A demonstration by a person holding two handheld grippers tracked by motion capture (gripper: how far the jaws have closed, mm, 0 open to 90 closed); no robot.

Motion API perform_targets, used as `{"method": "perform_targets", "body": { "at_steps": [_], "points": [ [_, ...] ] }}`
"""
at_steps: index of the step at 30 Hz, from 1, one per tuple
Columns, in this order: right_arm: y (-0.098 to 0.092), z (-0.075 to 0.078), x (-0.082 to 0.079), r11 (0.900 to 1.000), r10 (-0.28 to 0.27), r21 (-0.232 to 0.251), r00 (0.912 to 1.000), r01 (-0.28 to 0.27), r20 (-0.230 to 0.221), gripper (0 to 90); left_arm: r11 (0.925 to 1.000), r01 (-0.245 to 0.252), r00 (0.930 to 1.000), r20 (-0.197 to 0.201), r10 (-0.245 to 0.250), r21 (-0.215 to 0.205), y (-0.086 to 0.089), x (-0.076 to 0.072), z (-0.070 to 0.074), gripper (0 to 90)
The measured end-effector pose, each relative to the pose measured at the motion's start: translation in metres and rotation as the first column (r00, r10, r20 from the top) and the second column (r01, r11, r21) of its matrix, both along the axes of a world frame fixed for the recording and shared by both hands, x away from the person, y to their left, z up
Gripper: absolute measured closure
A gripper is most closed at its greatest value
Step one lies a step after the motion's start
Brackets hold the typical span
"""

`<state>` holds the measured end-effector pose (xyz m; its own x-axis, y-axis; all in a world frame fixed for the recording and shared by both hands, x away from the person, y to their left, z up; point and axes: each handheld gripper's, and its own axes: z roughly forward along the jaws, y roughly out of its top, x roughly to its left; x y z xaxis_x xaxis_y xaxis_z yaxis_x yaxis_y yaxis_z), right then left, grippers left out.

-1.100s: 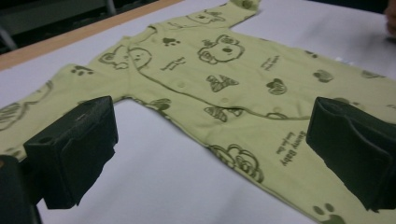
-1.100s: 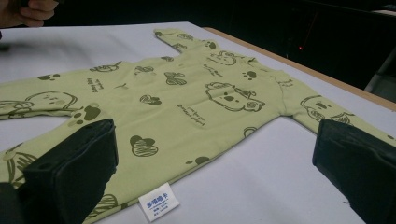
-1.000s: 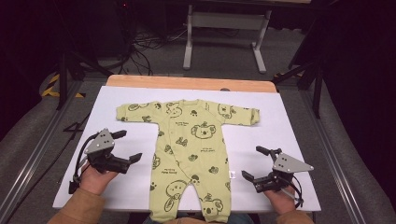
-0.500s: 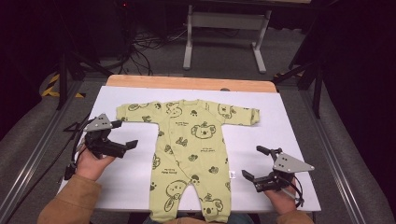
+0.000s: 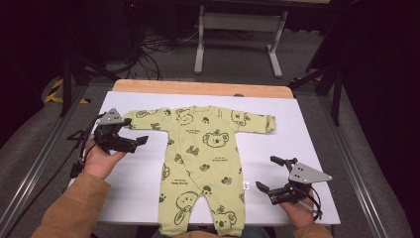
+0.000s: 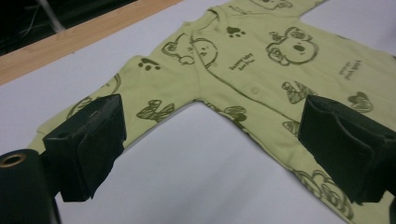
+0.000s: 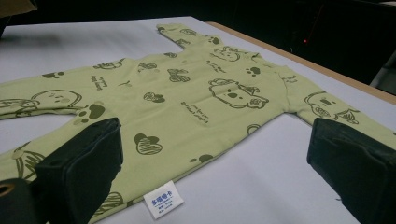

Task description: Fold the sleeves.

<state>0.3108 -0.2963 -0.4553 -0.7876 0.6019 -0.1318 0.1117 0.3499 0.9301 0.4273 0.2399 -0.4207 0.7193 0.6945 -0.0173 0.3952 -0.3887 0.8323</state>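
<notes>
Green romper [image 5: 203,158] lies flat on the white table [image 5: 307,134].

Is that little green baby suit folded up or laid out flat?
Spread flat: the baby suit lies face up on the white table, both sleeves and both legs stretched out.

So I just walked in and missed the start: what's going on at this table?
A person holds a gripper in each hand over a green baby romper spread flat on the white table. The left gripper is beside the romper's sleeve, jaws open and just closing a little, nothing between them. The right gripper waits open near the romper's lower side by its white tag. Nothing is gripped yet.
</notes>
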Motion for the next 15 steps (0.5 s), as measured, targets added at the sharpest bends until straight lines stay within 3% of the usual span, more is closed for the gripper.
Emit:
{"method": "perform_targets", "body": {
  "at_steps": [1,2,5,12,15],
  "points": [
    [0.000,0.000,0.000,1.000,0.000,0.000,1.0000,0.000,-0.001,4.1,0.9990,-0.032,0.9993,-0.017,0.032,0.032,0.000,0.004,0.000,10.9],
    [0.000,0.000,0.000,1.000,0.000,-0.001,1.0000,0.000,-0.002,4.2,0.9984,-0.042,0.9988,-0.024,0.043,0.037,0.001,0.007,0.000,16.4],
    [0.000,-0.001,0.000,1.000,0.001,-0.004,1.0000,-0.001,-0.005,4.2,0.9987,-0.050,0.9974,-0.053,0.050,0.008,0.003,0.013,-0.001,17.4],
    [0.000,-0.001,0.001,1.000,0.003,-0.008,1.0000,-0.003,-0.009,4.2,0.9969,-0.077,0.9964,-0.037,0.077,-0.016,0.006,0.026,-0.004,14.2],
    [0.001,-0.001,0.001,1.000,0.004,-0.009,0.9999,-0.004,-0.012,4.2,0.9930,-0.113,0.9929,-0.041,0.111,-0.036,0.006,0.032,-0.005,14.3]
  ]
}}
